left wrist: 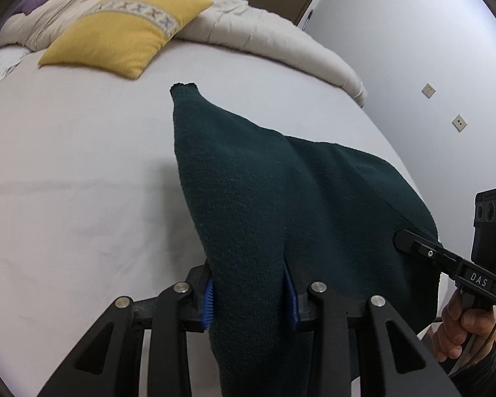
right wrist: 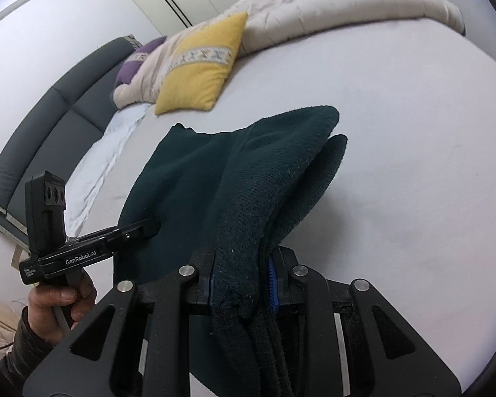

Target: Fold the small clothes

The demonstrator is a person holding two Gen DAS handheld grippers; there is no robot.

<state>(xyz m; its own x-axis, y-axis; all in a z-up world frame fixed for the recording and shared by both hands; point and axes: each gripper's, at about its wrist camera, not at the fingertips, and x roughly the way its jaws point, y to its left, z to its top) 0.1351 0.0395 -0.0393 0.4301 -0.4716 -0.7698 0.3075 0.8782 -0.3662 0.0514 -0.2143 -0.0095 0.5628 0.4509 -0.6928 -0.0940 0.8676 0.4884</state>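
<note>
Over the white bed (left wrist: 66, 172), the left gripper (left wrist: 251, 294) pinches the dark green knit garment (left wrist: 281, 205) at six o'clock and the right gripper (right wrist: 241, 281) clamps its bunched edge likewise, so folding looks barely begun, nothing laid flat.

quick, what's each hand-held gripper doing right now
Left hand-held gripper: shut on the dark green garment.
Right hand-held gripper: shut on the same garment, at a bunched edge.

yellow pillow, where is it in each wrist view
Left wrist view: the yellow pillow lies upper left on the bed, beyond the green garment.
Right wrist view: the yellow pillow sits upper centre-left.
Shared landmark: the beige duvet beside it.
</note>
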